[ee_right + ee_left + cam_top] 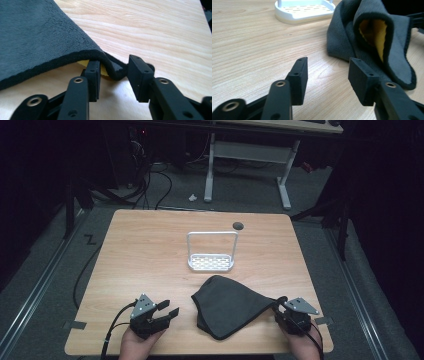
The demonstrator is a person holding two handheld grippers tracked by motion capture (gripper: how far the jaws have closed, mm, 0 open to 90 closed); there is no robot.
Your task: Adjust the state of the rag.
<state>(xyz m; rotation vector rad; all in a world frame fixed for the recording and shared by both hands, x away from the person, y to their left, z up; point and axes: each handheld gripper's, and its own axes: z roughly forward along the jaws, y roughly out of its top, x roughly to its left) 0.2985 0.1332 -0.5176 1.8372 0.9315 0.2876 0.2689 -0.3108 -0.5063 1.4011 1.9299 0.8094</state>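
Between the two grippers, on the near half of the wooden table (150, 245), a dark grey cloth (227, 305) is spread in a rough, folded-over triangle. Its long axis is laid across the table from the left gripper's side to the right gripper's side, and it is drawn to a narrow corner that points at the right gripper (284, 309). In the right gripper view that corner (115, 70) is seen lying in the gap between the jaws; the jaws are parted, with the hem draped against the left one and a gap kept to the right one, so the corner is not yet pinched. The cloth is a soft, short-piled fleece with a stitched black hem, and a yellow underside is shown where it folds over (374, 32). The left gripper (169, 311) is held released, its jaws set wide apart and empty, just to the left of the cloth and aimed towards its near edge without touching it. Beyond the cloth, ahead of both grippers, a white rack (211, 262) is set: a flat, slotted plastic base with rounded corners and a thin upright hoop frame. The tabletop is a pale wood-grain laminate, smooth and matte.
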